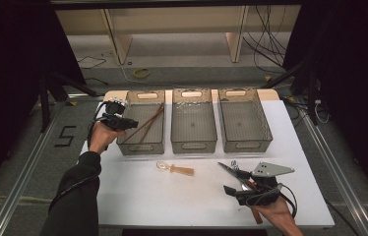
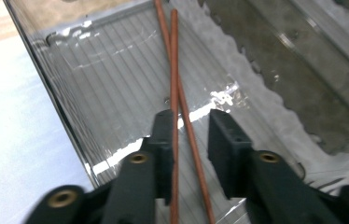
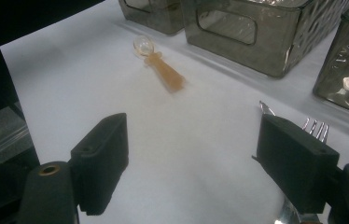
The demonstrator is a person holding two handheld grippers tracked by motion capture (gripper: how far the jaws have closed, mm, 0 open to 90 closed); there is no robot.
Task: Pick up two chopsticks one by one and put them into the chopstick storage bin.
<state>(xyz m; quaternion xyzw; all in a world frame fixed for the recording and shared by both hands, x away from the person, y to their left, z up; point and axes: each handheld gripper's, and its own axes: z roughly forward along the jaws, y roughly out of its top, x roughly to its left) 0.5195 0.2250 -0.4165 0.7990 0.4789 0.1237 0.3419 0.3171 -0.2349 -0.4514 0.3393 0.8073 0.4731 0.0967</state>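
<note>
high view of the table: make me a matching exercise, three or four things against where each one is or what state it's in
Things:
1. pair of reddish-brown chopsticks
2. small amber plastic spoon with a clear bowl
3. metal fork
4. middle smoky clear plastic bin

Places or states:
A. lying on the white table in front of the bins
B. nothing visible inside
C. leaning inside the leftmost bin
D. close beside the right hand-held gripper's jaw

Pairs: 1-C, 2-A, 3-D, 4-B
</note>
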